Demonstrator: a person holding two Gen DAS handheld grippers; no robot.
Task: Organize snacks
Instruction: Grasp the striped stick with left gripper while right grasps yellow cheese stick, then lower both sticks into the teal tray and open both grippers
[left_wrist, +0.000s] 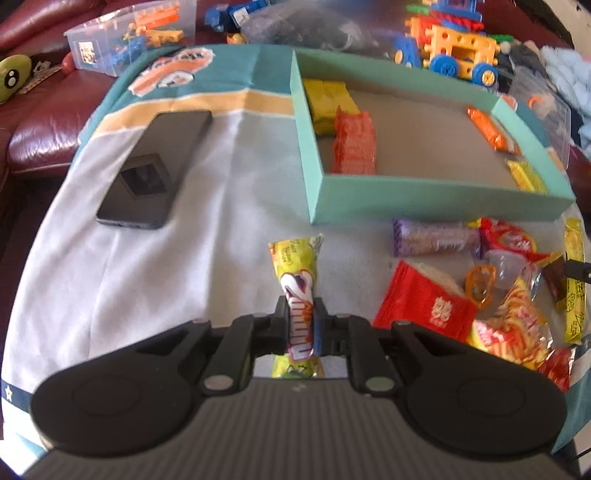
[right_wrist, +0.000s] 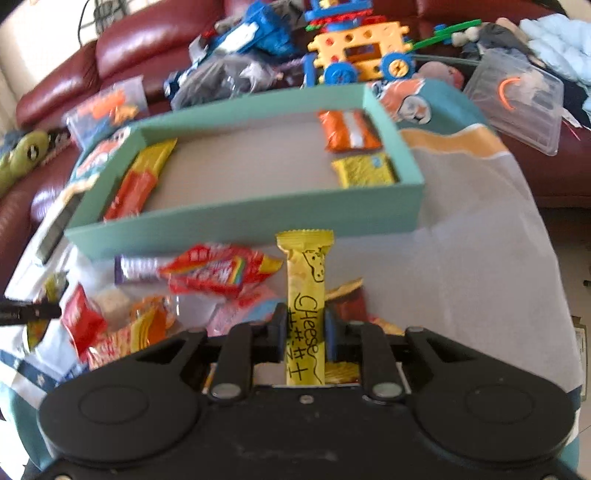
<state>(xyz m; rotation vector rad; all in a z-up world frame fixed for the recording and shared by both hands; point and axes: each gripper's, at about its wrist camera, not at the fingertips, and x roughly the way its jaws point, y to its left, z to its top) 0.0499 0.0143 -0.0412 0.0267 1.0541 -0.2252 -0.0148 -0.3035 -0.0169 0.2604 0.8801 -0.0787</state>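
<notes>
My left gripper (left_wrist: 301, 314) is shut on a yellow-green snack packet (left_wrist: 297, 266) that sticks forward from its jaws above the white cloth. My right gripper (right_wrist: 306, 325) is shut on a long yellow cheese stick (right_wrist: 306, 280), held in front of the teal box (right_wrist: 243, 218). Inside the box (left_wrist: 314, 177) lie yellow packets (left_wrist: 328, 99) and orange packets (left_wrist: 354, 144) at the left, with an orange packet (right_wrist: 347, 129) and a yellow one (right_wrist: 365, 170) at the right. A pile of loose snacks (left_wrist: 480, 288) lies before the box, among them a red packet (left_wrist: 424, 299) and a purple bar (left_wrist: 436, 236).
A black phone (left_wrist: 155, 170) lies on the cloth left of the box. Toy blocks, a wheeled toy (left_wrist: 454, 48) and clear plastic bins (left_wrist: 129, 33) crowd the dark red sofa (right_wrist: 122, 40) behind the box. The loose snack pile (right_wrist: 155, 295) spreads left of my right gripper.
</notes>
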